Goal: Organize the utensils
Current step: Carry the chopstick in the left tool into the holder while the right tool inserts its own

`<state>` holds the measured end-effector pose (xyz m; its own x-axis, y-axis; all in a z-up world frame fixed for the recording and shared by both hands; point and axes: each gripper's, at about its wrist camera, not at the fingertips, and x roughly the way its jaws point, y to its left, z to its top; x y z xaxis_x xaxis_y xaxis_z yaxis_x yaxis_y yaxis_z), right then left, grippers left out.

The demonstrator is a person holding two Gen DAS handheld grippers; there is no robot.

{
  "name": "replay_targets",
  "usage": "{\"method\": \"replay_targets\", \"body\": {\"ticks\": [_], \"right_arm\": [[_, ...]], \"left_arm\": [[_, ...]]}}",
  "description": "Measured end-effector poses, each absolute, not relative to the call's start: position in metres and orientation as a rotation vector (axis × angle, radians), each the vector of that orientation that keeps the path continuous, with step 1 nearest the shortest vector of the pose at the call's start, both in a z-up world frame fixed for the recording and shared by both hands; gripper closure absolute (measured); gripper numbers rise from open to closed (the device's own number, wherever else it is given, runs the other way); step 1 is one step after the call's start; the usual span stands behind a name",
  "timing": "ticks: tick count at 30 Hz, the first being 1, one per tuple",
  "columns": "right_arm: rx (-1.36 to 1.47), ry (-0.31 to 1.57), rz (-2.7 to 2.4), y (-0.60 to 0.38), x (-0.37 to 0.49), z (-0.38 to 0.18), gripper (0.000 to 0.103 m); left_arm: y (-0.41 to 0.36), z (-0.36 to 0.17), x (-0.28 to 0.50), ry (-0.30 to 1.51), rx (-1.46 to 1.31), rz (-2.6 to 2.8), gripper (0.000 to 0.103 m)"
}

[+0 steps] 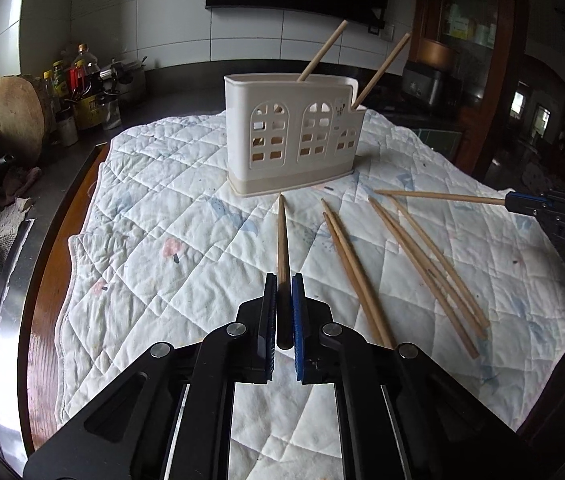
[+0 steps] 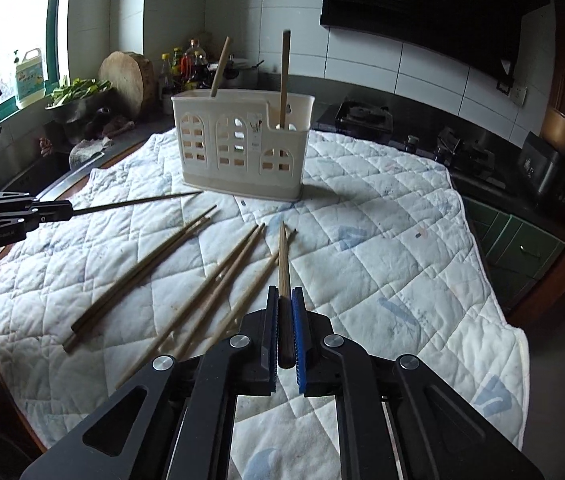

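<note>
Left gripper [image 1: 283, 280] has its jaws clenched on one chopstick [image 1: 281, 236], tip aimed at twelve o'clock toward the cream utensil holder [image 1: 292, 136]. Right gripper [image 2: 285, 293] is clamped on another chopstick [image 2: 283, 260], same heading. Loose chopsticks [image 1: 422, 256] fan out at two o'clock on the quilted cloth [image 1: 162, 208] covering the worktop. Two sticks already stand in the holder. Open cloth lies at nine o'clock, running to its edge.

Beyond each claw, the lower ends of two chopsticks [image 1: 322, 51] hide inside the utensil holder [image 1: 294, 136]; bottle labels [image 2: 186, 64] far behind are too small to read
</note>
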<state>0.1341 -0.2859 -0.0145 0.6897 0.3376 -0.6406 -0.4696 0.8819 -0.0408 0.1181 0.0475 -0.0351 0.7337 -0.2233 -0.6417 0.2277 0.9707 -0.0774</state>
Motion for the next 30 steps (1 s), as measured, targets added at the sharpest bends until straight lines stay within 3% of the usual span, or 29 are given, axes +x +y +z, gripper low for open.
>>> {"method": "replay_targets", "body": {"ticks": [30], "right_arm": [[-0.113, 0.543, 0.443, -0.268, 0.216, 0.116, 0.096]], "left_arm": [[0.042, 0.066, 0.152, 0.493, -0.133, -0.333, 0.097]]}}
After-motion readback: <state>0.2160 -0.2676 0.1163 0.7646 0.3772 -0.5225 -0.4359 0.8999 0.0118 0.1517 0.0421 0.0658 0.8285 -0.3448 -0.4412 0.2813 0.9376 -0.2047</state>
